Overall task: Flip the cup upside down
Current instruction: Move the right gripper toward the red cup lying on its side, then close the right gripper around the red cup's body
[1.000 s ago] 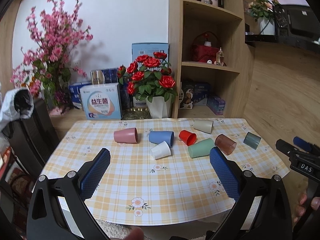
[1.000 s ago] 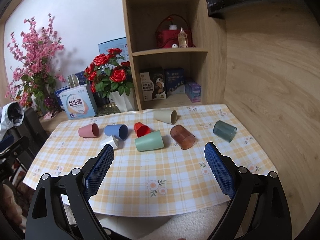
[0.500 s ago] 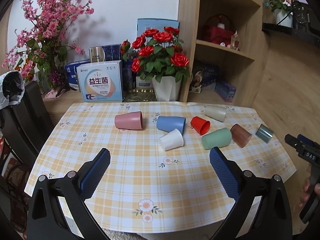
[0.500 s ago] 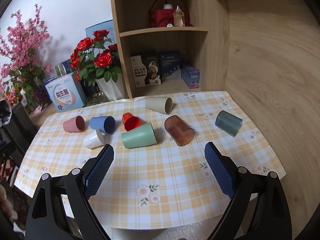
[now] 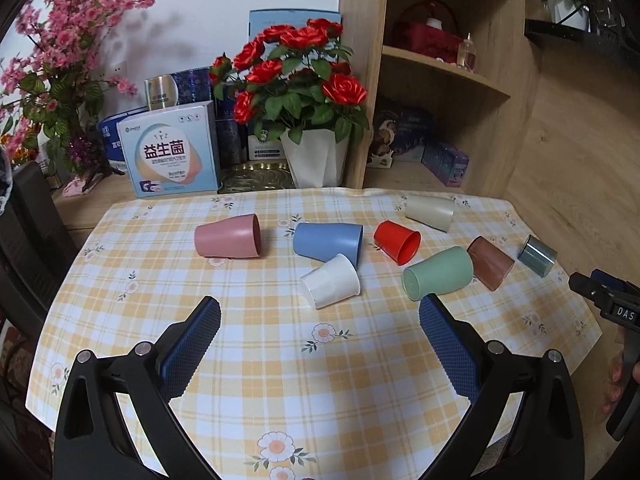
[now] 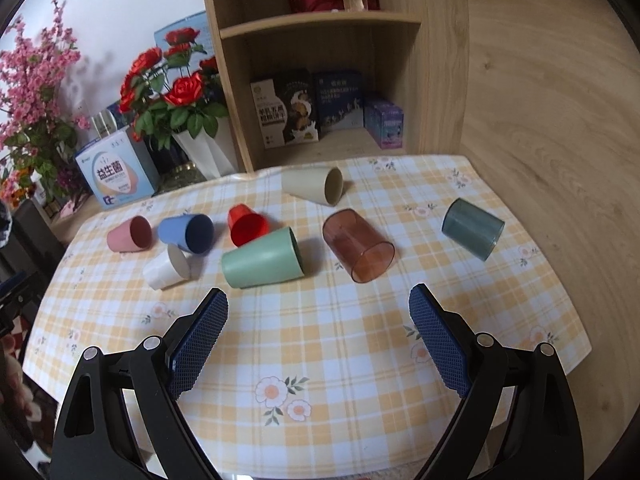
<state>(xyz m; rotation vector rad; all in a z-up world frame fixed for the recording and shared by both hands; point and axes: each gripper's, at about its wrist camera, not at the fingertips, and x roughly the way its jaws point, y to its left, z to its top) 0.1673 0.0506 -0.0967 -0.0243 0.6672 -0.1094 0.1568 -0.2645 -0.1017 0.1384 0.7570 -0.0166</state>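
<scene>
Above the tablecloth, splayed empty tongs.

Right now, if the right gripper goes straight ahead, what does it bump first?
Probably the brown cup. It lies on its side just ahead of the open right gripper, slightly right of center. The green cup sits a bit left. Depth is unclear.

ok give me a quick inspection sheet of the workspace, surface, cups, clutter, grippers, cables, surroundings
surface: table under a yellow checked floral cloth.
job's things: eight cups, all on their sides, none flipped: pink cup, blue cup, white cup, red cup, green cup, beige cup, brown cup, grey cup.
clutter: nothing seen among the cups.
grippers: left gripper and right gripper open, empty, above the near edge.
cables: nothing seen.
surroundings: roses in a white vase, pink blossoms, boxes, wooden shelf.
</scene>
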